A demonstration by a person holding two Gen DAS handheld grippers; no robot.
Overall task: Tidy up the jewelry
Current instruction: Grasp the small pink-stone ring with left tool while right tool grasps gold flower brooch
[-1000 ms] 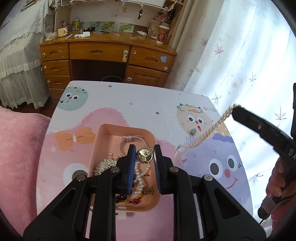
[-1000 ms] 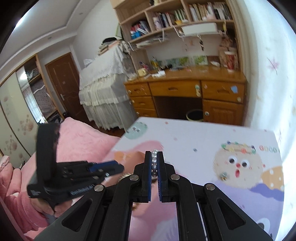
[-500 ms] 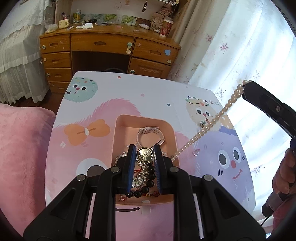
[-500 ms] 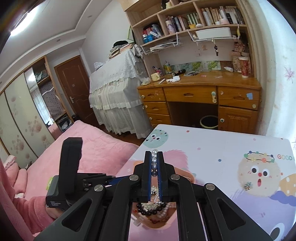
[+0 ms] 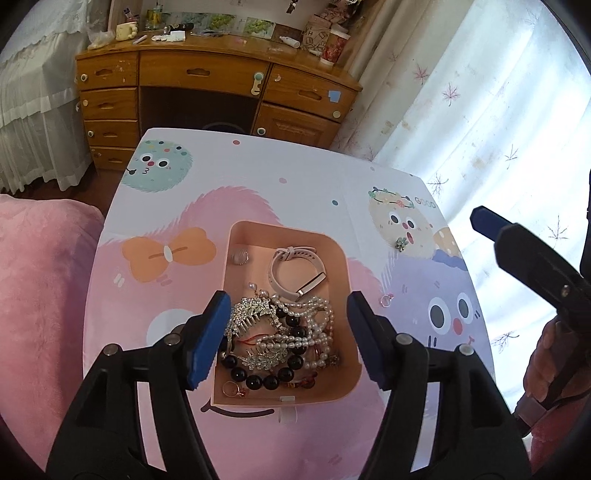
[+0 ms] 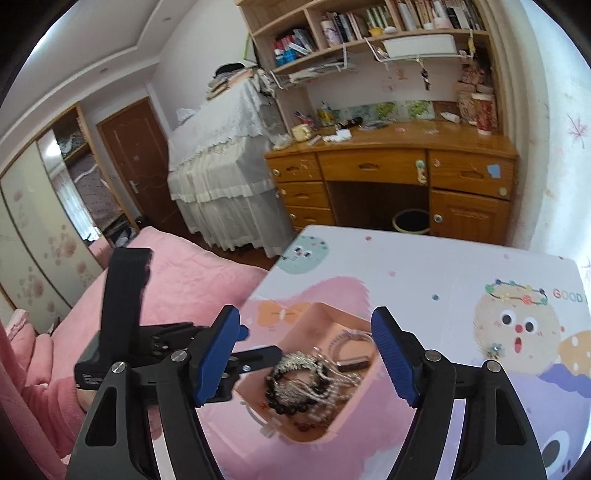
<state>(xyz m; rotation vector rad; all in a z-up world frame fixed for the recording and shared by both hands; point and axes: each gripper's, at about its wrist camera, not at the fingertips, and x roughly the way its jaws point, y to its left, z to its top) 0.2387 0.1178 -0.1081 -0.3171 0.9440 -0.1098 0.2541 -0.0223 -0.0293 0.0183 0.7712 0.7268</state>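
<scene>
Both grippers have let go since half a second ago, pearl strand [image 5: 295, 338] now heaped in pink tray [image 5: 341, 258]; left gripper [image 5: 288, 338] spread directly above, right gripper [image 6: 304, 358] spread, nearer the stray ring [image 5: 385, 300] just right of tray.

- I see a wooden desk [image 5: 207, 88] beyond the cartoon-printed counter [image 5: 303, 177].
- A pink blanket [image 5: 40, 280] lies left.
- Bookshelves [image 6: 369, 33] above, white curtain [image 5: 491, 122] at right.
</scene>
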